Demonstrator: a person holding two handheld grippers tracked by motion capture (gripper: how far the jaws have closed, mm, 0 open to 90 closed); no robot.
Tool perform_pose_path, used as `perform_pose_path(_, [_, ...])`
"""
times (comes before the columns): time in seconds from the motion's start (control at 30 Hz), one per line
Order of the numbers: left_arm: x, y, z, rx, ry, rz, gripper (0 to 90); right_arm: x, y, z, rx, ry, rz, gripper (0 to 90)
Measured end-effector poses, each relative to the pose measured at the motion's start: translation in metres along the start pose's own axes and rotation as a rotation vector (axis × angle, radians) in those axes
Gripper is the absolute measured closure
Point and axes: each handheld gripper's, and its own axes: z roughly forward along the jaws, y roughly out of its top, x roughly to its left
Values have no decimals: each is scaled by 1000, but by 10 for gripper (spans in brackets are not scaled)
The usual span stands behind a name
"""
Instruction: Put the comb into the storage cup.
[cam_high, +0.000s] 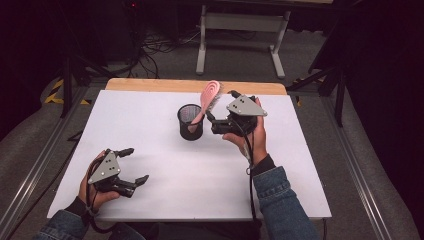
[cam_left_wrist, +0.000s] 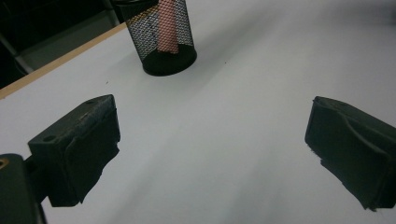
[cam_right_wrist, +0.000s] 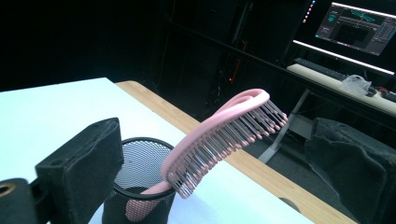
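A black mesh cup stands upright on the white table, a little behind its middle. A pink hairbrush stands in the cup handle down, its head leaning out to the right. My right gripper is held level just right of the cup, open, jaws either side of the brush head without touching it. In the right gripper view the brush slants up from the cup between the wide jaws of that gripper. My left gripper rests open at the near left, empty. In its view the left gripper faces the cup and brush handle.
The table's far edge is a wooden strip. Beyond it on the floor stand a white desk frame and tangled cables. A lit monitor and keyboard sit on a desk behind. Bare white tabletop spreads between the grippers.
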Motion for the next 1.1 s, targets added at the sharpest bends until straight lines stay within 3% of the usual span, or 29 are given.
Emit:
perform_pose_path(0.47, [-1, 0, 0, 4, 1, 3, 42, 6, -10, -16, -29, 8, -10, 43])
perform_pose_path(0.63, [-1, 0, 0, 4, -1, 4, 41, 10, -11, -18, -24, 16, -36, 39])
perform_pose_path(1.1, [-2, 0, 0, 1, 0, 5, 41, 12, -18, -31, -28, 29, -38, 36])
